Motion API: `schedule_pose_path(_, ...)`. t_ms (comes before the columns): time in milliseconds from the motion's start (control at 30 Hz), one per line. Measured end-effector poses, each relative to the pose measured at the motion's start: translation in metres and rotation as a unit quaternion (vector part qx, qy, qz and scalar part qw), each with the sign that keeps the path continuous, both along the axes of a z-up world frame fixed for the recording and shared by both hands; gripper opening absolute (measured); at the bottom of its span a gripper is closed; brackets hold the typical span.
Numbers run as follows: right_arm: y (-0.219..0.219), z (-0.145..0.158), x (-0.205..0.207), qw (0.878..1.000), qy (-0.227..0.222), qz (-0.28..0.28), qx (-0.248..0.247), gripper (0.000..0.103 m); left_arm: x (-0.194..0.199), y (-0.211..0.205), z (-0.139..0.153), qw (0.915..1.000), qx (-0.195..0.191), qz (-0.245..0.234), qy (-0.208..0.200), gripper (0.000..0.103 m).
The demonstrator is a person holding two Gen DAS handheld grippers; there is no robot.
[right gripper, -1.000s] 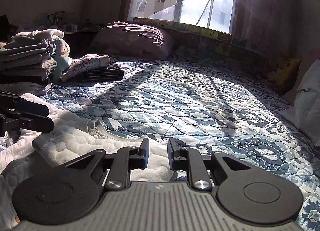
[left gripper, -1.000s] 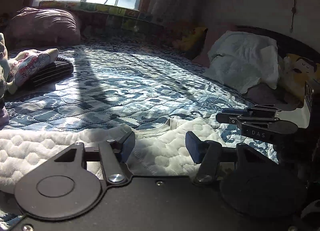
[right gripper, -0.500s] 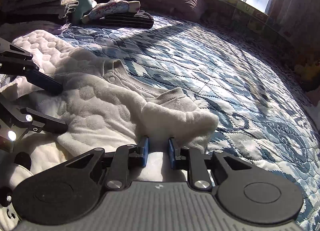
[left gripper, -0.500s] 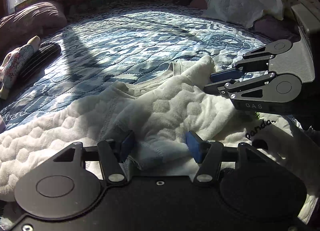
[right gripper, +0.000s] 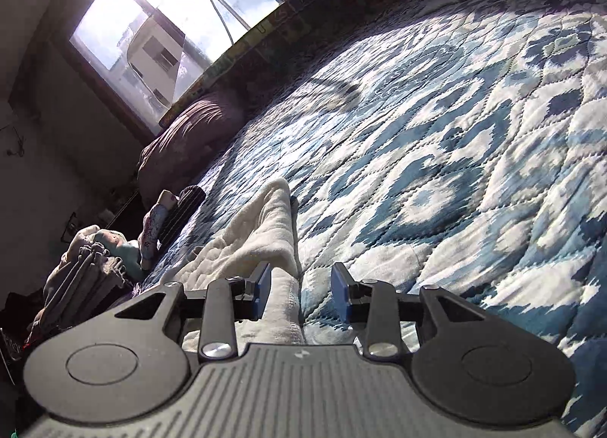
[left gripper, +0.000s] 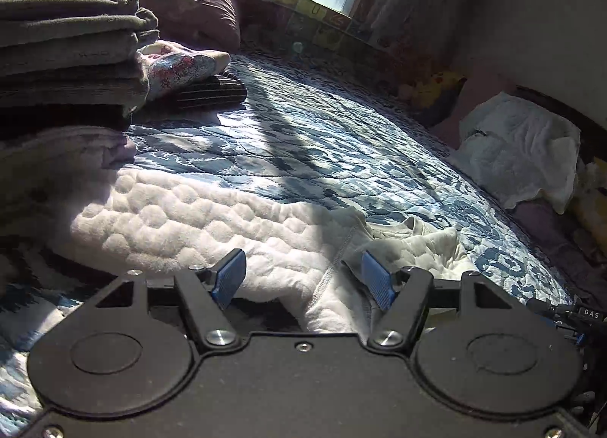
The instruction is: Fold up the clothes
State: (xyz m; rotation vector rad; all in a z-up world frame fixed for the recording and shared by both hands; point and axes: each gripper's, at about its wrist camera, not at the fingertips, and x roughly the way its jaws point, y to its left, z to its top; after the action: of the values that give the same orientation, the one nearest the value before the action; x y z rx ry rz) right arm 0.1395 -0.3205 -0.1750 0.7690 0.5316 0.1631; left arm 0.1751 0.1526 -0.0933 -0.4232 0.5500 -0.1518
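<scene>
A white fleece garment [left gripper: 189, 218] lies spread on the blue patterned quilt [left gripper: 322, 142]. Its collar and a seam are bunched toward the right. My left gripper [left gripper: 301, 280] is open just above the garment's near edge, with cloth under both blue pads and nothing pinched. Part of my right gripper [left gripper: 565, 314] shows at the far right edge of the left wrist view. The right wrist view is rolled sideways. There my right gripper [right gripper: 301, 290] is open, and a ridge of the white garment [right gripper: 258, 229] runs between the fingers close to the left pad.
A stack of folded clothes [left gripper: 68, 39] rises at the left, with a floral piece and a striped piece beside it. A dark pillow [left gripper: 189, 5] lies under the window. A white crumpled cloth [left gripper: 519, 149] sits at the right by the headboard. Sunlit quilt [right gripper: 436, 134] stretches beyond.
The right gripper's fingers have spread wider and its view has rolled sideways. The left gripper swung left toward the clothes stack, and the right gripper moved out to its far right edge.
</scene>
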Motion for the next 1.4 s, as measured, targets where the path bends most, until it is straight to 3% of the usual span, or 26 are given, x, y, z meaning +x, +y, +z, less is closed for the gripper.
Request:
schedule_pose_path(67,-0.005,-0.005,-0.005,0.999,0.006,-0.013,0.034,0.039,-0.011,0.024,-0.005,0.9984,-0.038,0.040,0.011,0.070)
schedule_pose_path(133,-0.001,-0.003,-0.006,1.000,0.002,-0.006,0.019,0.049,-0.020,0.042,-0.010,0.9946,-0.065,0.077,0.021,0.071)
schedule_pose_path(167,0.000,-0.003,-0.006,1.000,0.002,-0.003,0.012,0.049,-0.024,0.051,-0.013,0.9915,-0.084,0.096,0.028,0.071)
schedule_pose_path(300,0.004,-0.004,-0.004,1.000,0.004,0.007,0.010,0.049,-0.037,0.085,-0.028,0.9704,-0.172,0.164,0.047,0.072)
schedule_pose_path(400,0.007,-0.004,-0.001,1.000,0.001,0.014,0.003,0.049,-0.040,0.098,-0.035,0.9532,-0.233,0.189,0.038,0.072)
schedule_pose_path(700,0.009,-0.005,0.014,0.999,-0.014,0.041,-0.006,0.050,-0.019,0.106,-0.040,0.9315,-0.283,0.228,0.007,0.070)
schedule_pose_path(800,0.006,-0.005,0.018,0.999,-0.014,0.046,-0.005,0.050,-0.006,0.102,-0.036,0.9372,-0.261,0.231,0.005,0.058)
schedule_pose_path(833,0.006,-0.005,0.019,0.999,-0.014,0.047,-0.005,0.050,-0.002,0.099,-0.033,0.9404,-0.251,0.230,0.002,0.026)
schedule_pose_path(867,0.006,-0.004,0.020,0.999,-0.014,0.048,-0.005,0.050,0.000,0.095,-0.029,0.9428,-0.245,0.226,-0.004,0.007)
schedule_pose_path(933,0.007,-0.003,0.023,0.999,-0.017,0.050,-0.005,0.050,-0.002,0.083,-0.016,0.9494,-0.222,0.221,-0.028,0.007)
schedule_pose_path(1067,0.006,0.002,0.028,0.998,-0.028,0.060,-0.005,0.051,-0.007,0.043,0.023,0.9723,-0.134,0.177,-0.075,0.007)
schedule_pose_path(1133,0.005,0.004,0.029,0.997,-0.032,0.064,-0.002,0.051,-0.008,0.021,0.040,0.9799,-0.090,0.153,-0.092,0.007)
schedule_pose_path(1233,0.001,0.006,0.030,0.997,-0.037,0.067,0.007,0.051,-0.010,-0.017,0.061,0.9852,-0.024,0.122,-0.118,0.007)
schedule_pose_path(1400,-0.006,0.005,0.030,0.996,-0.040,0.066,0.036,0.052,0.007,-0.079,0.080,0.9854,0.067,0.074,-0.138,0.007)
